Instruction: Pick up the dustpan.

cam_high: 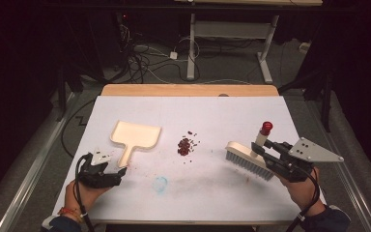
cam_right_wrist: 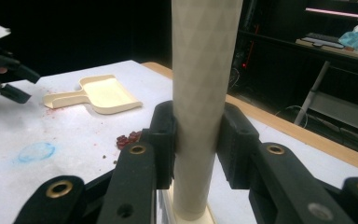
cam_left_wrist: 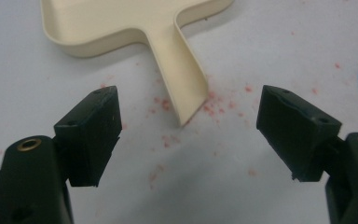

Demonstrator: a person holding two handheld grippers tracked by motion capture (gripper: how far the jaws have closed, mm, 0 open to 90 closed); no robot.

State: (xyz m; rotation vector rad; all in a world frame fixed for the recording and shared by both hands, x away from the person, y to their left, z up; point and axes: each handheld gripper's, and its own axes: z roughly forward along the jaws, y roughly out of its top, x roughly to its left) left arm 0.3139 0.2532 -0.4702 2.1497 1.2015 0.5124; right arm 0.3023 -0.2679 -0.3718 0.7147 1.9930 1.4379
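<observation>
Centrally, red crumbs lie mid-bench, dustpan to their left, brush to their right. Right claw grips the brush handle; left claw gapes wide just short of the dustpan handle. Likely step: seize the pan. Next: close on that handle, then sweep.

Two black grippers are seen, the left gripper and the right gripper, each topped by a grey triangular plate and trailed by a black cable. Brass-ringed screw holes are set behind the jaws. Dark sleeves and a red-and-yellow wristband are worn.
</observation>
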